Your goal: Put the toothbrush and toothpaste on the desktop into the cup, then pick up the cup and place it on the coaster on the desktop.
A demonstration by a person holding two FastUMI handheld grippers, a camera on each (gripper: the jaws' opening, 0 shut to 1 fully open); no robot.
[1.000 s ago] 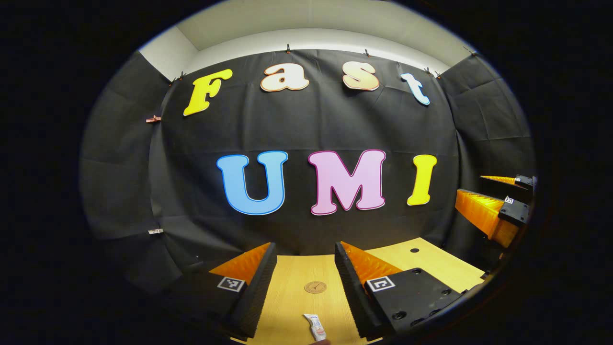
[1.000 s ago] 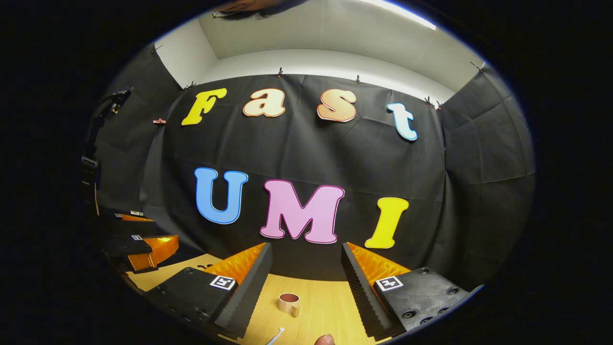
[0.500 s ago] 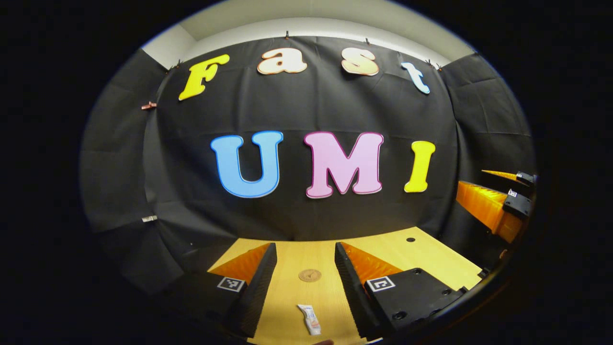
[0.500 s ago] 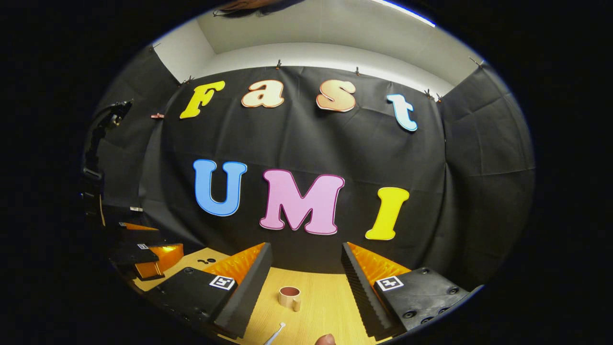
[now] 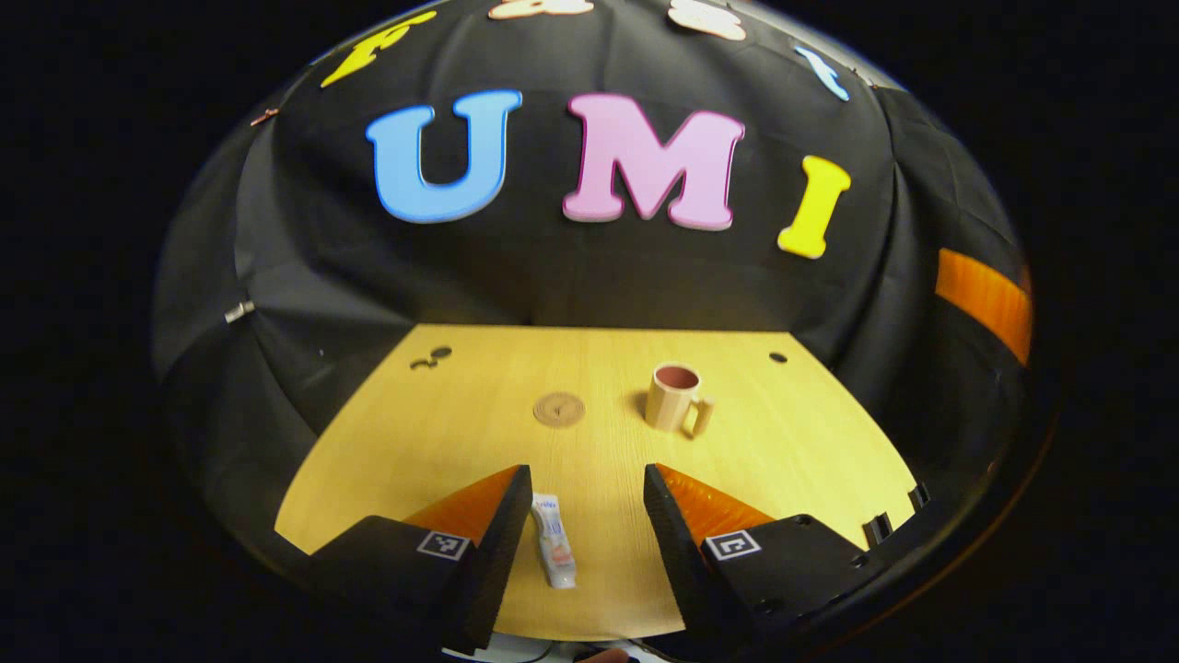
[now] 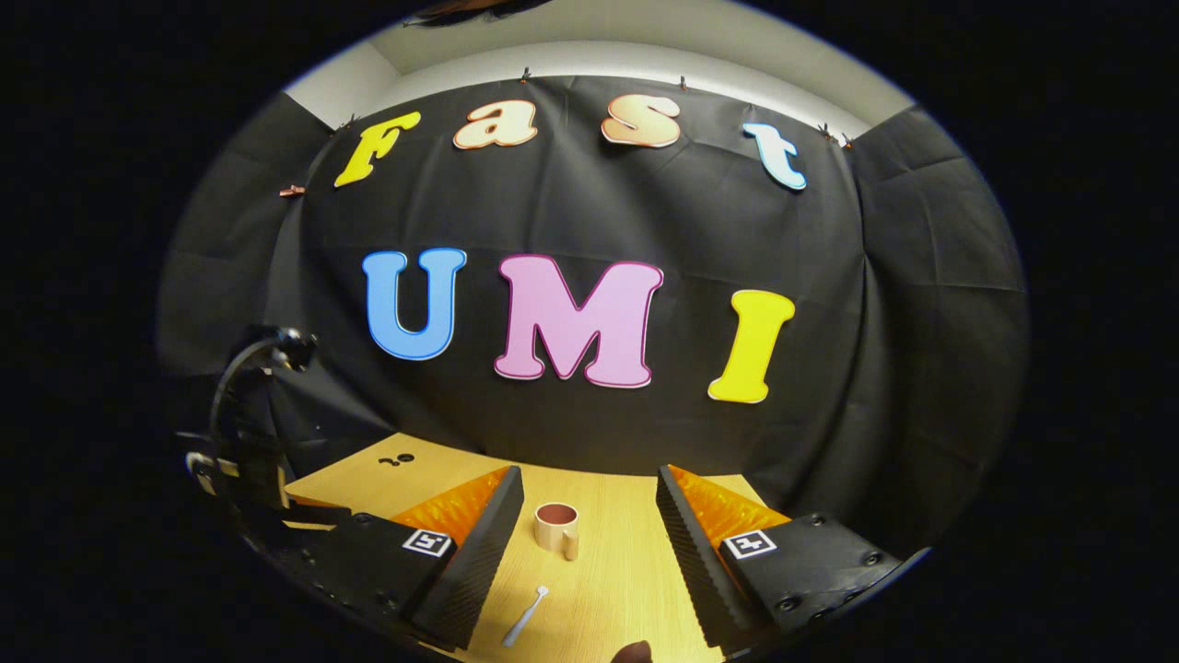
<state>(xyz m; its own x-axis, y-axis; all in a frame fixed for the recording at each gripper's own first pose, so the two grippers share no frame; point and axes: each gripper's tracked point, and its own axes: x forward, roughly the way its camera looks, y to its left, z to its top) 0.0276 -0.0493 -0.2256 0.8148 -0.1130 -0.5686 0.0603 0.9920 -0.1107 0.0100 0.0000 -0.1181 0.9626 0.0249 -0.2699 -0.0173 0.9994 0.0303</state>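
- The toothpaste [image 5: 554,552] lies flat on the desk [image 5: 792,451], lengthwise between the fingers of my left claw [image 5: 585,516], close to the left finger; I cannot tell whether it touches it.
- My left claw stands apart, clamped on nothing, with both fingers low over the near part of the desk.
- The toothbrush [image 6: 525,615] lies flat on the desk in the right gripper view, between the fingers of my right claw [image 6: 589,525], near the bottom of that view, with its head pointing away from me.
- My right claw is also spread apart and grips nothing.
- The cup [image 5: 675,398] stands upright on the desk, its mouth open upward and its handle turned toward the near right in the left gripper view.
- In the right gripper view the cup [image 6: 556,527] sits beyond the toothbrush, in the gap between my fingers but well ahead of them.
- The coaster [image 5: 559,409], a small round disc, lies flat on the desk just left of the cup, apart from it, and bare.
- Toothpaste and toothbrush are both outside the cup, and the cup is off the coaster.
- At the left edge of the right gripper view, part of my left claw's body [image 6: 244,433] shows above the desk edge.
- Small dark holes [image 5: 431,357] mark the far left of the desk.
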